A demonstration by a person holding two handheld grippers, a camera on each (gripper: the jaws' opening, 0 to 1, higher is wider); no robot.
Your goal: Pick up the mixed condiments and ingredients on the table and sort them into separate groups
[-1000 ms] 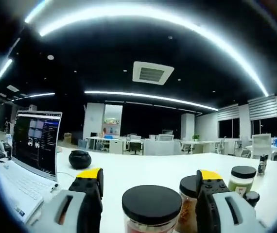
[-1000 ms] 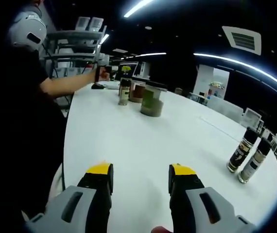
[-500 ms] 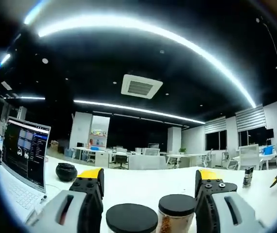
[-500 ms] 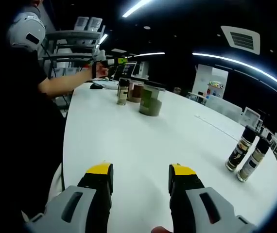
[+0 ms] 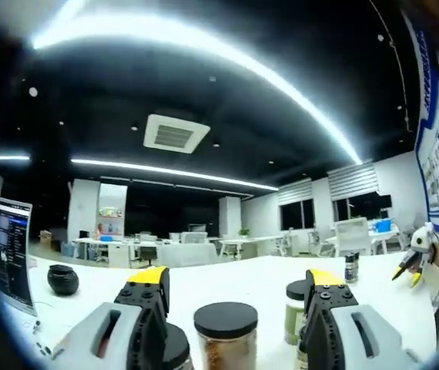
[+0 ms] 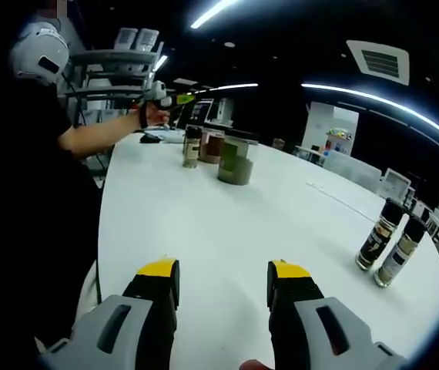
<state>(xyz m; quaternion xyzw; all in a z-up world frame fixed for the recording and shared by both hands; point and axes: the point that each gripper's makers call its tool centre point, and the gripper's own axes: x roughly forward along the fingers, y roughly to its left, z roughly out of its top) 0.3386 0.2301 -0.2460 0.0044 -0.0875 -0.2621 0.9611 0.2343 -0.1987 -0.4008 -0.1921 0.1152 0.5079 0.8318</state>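
Here we see the left gripper, grey with yellow-tipped jaws, spread wide and holding nothing; a clear glass jar with a black lid and brownish filling stands on the white table between the jaws, and we cannot tell whether either jaw touches it. In the left gripper view we count two more black-lidded jars: one half hidden behind the left jaw, one pale-green one just beside the right jaw. A small dark bottle stands far back, near the other gripper at the right edge.

The right gripper, same build, also stands wide open over bare tabletop, gripping nothing and touching nothing. In the right gripper view we count a cluster of three jars at the far side, by the person's outstretched arm, and two tall black-capped spice bottles side by side, well apart at the right.
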